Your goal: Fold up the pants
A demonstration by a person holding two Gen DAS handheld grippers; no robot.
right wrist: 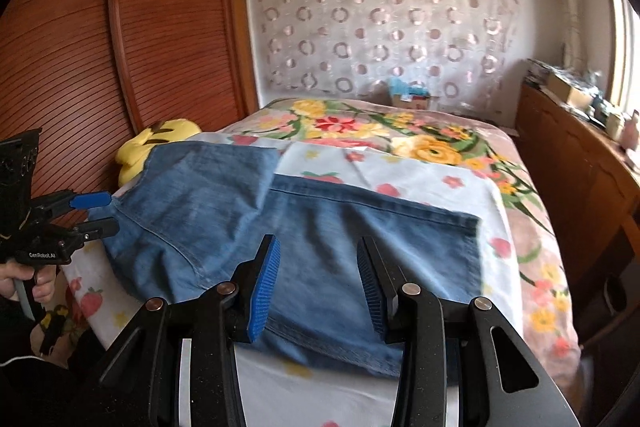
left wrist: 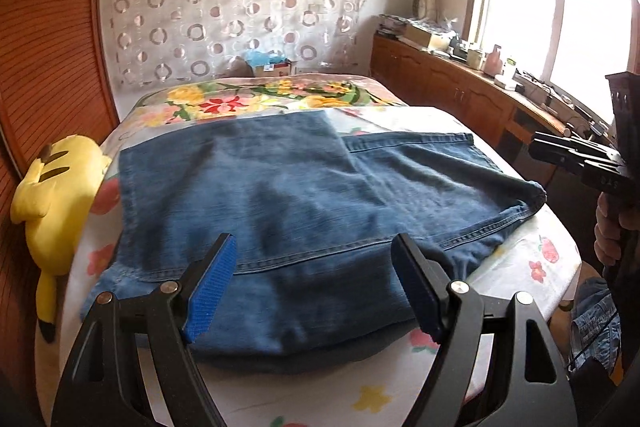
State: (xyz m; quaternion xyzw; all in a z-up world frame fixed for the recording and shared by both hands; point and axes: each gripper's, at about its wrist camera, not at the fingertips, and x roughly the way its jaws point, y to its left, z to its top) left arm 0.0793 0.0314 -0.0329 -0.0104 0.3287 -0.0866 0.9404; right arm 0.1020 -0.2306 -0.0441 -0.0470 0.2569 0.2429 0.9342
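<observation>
One pair of blue denim pants (left wrist: pixel 304 203) lies folded on the bed (left wrist: pixel 532 259), covering most of the bed's near half, with stitched seams showing and one layer overlapping the other. The bed carries one white sheet with a printed flower pattern (right wrist: pixel 420 179) and, toward the far edge, one floral blanket (right wrist: pixel 400 131). One yellow plush toy (left wrist: pixel 52 195) rests at the bed's left edge.

Two grippers are present, each with black arms and ribbed blue pads. The left gripper (left wrist: pixel 314 283) has its jaws spread wide above the pants, gripping nothing. The right gripper (right wrist: pixel 318 287) has its jaws partly apart over the near denim edge, pads clear of the cloth.
</observation>
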